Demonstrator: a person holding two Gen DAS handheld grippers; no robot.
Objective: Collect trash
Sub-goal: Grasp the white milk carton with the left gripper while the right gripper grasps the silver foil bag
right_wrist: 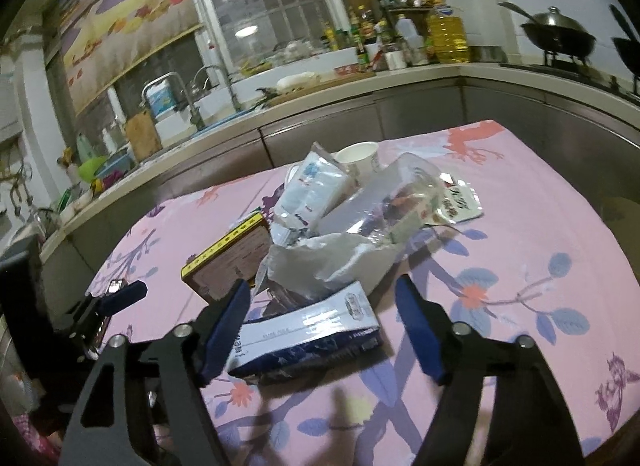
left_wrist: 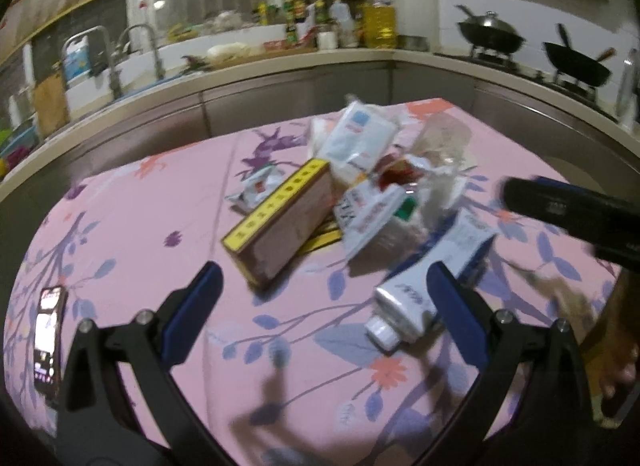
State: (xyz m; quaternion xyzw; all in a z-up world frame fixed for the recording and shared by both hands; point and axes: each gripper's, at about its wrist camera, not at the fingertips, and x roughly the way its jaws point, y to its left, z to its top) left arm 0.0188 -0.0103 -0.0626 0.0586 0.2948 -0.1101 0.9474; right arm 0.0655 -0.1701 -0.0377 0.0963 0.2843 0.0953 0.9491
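Note:
A heap of trash lies on the pink flowered tablecloth (left_wrist: 140, 225): a yellow-edged box (left_wrist: 280, 221), white pouches (left_wrist: 356, 133), a clear plastic bag (right_wrist: 400, 201), a paper cup (right_wrist: 358, 155) and a blue-and-white carton (right_wrist: 312, 334) with a white cap (left_wrist: 382, 332). My right gripper (right_wrist: 324, 322) stands open around the carton; its left finger is against the carton's end and its right finger is apart from it. My left gripper (left_wrist: 326, 298) is open and empty, just short of the box, with the carton's cap end beside its right finger. The right gripper (left_wrist: 520, 197) shows blurred at the right edge.
A phone (left_wrist: 50, 338) lies near the cloth's left edge. A steel kitchen counter (right_wrist: 400, 105) wraps behind the table, with a sink, bottles and woks (right_wrist: 558, 39) on it. A person's hand (left_wrist: 620, 370) shows at the lower right. My left gripper (right_wrist: 120, 296) sits at the left.

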